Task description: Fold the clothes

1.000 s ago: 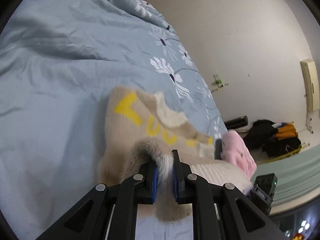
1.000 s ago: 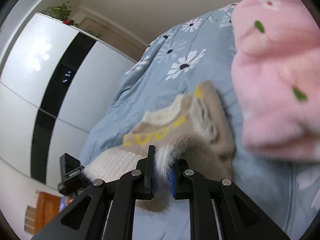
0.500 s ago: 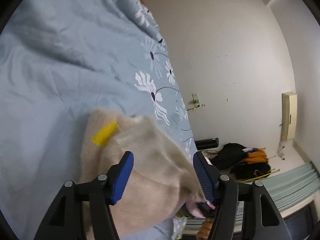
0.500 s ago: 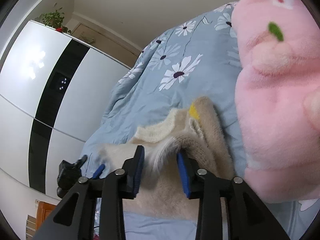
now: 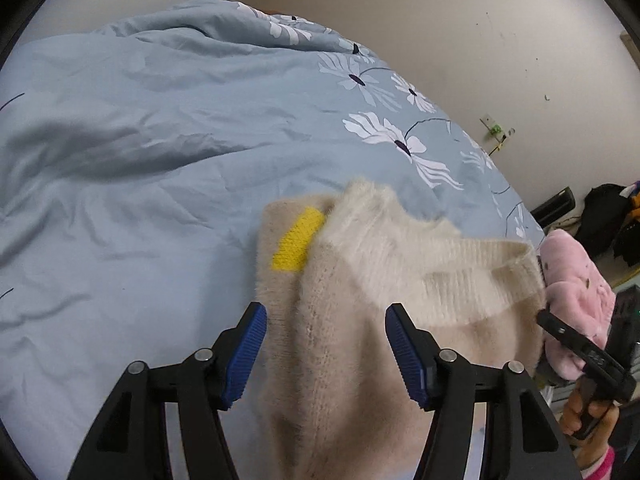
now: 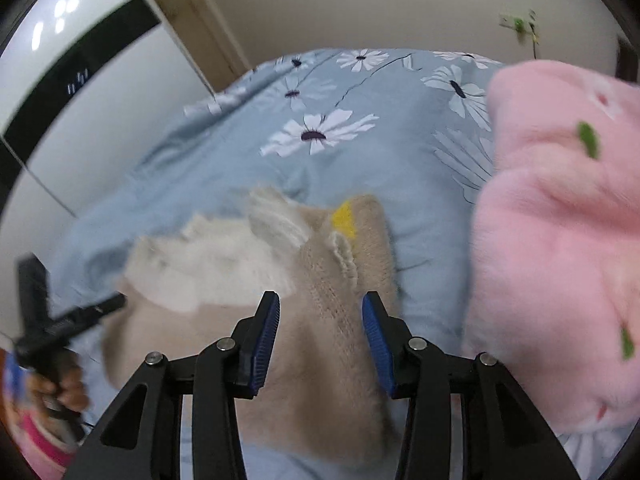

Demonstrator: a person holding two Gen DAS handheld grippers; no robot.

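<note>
A fuzzy beige sweater (image 5: 340, 320) with cream ribbed trim and a yellow patch lies folded on the blue floral bedspread (image 5: 140, 140). My left gripper (image 5: 325, 354) is open, its blue pads on either side of the sweater, holding nothing. In the right wrist view the same sweater (image 6: 320, 340) lies under my right gripper (image 6: 320, 342), which is also open and empty. The right gripper also shows at the right edge of the left wrist view (image 5: 580, 354), and the left gripper at the left edge of the right wrist view (image 6: 60, 320).
A pink fleece garment (image 6: 560, 240) with green flecks lies just right of the sweater; it also shows in the left wrist view (image 5: 576, 292). A white and black wardrobe (image 6: 60, 100) stands left of the bed. Dark bags (image 5: 612, 216) sit on the floor by the wall.
Both grippers were shut on the sweater's fuzzy edge a second ago. Both have opened and let go, and the sweater now lies folded on the bed.
</note>
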